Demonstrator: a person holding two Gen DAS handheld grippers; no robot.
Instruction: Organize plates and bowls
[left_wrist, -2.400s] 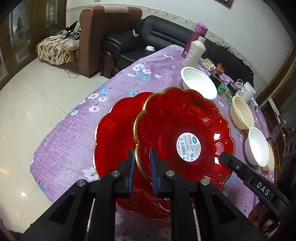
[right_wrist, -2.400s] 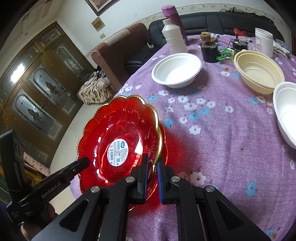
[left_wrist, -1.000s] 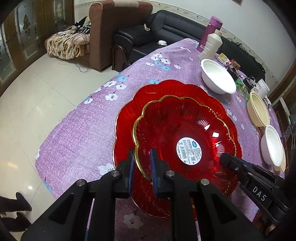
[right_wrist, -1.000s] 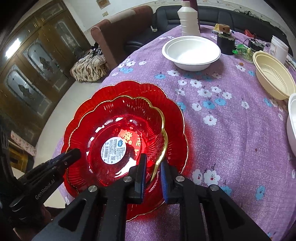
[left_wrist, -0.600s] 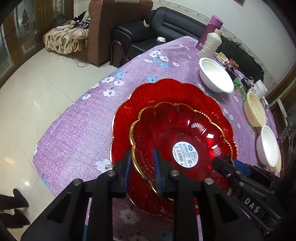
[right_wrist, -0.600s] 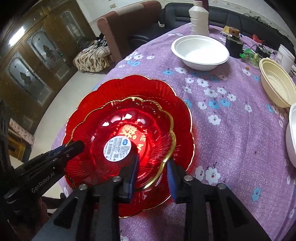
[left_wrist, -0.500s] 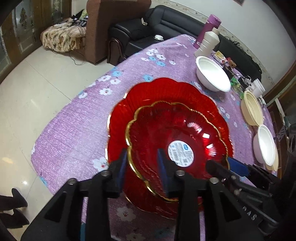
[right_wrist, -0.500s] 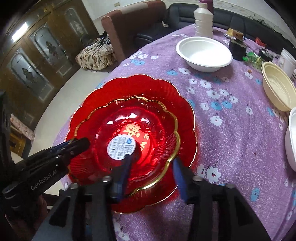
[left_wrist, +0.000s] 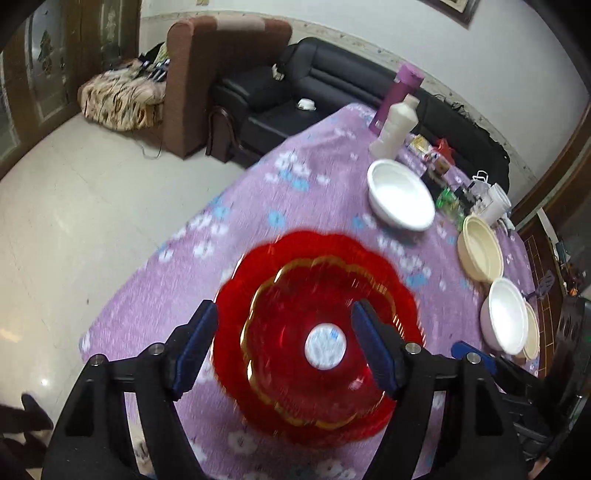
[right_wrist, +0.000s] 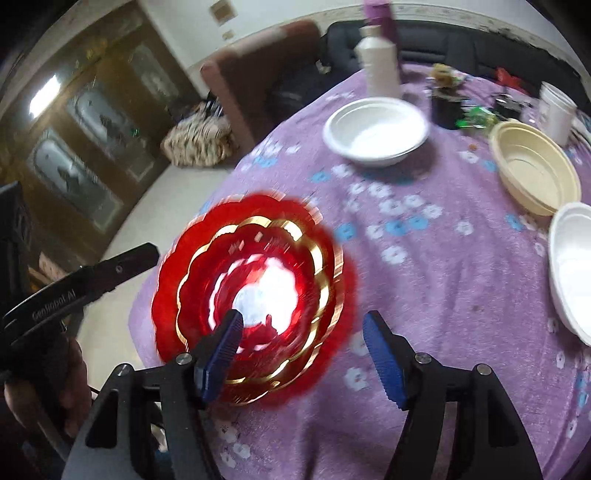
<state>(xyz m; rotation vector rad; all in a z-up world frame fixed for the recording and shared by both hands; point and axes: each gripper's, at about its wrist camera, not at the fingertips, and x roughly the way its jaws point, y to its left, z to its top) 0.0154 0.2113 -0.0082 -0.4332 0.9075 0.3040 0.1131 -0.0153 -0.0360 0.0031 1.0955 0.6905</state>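
Now opening, both: left gripper (left_wrist: 286, 345) and right gripper (right_wrist: 301, 354), jaws apart above the table (right_wrist: 461, 288), gripping nothing. Below, near left: smaller red plate (left_wrist: 295, 332) nested in larger red plate (left_wrist: 314, 243).

We find bare purple cloth (right_wrist: 461, 288) between the stacked red plates (right_wrist: 255, 291) and the white bowl (right_wrist: 375, 129), while a cream bowl (right_wrist: 533, 171) and bottles (right_wrist: 380, 62) crowd the far side.
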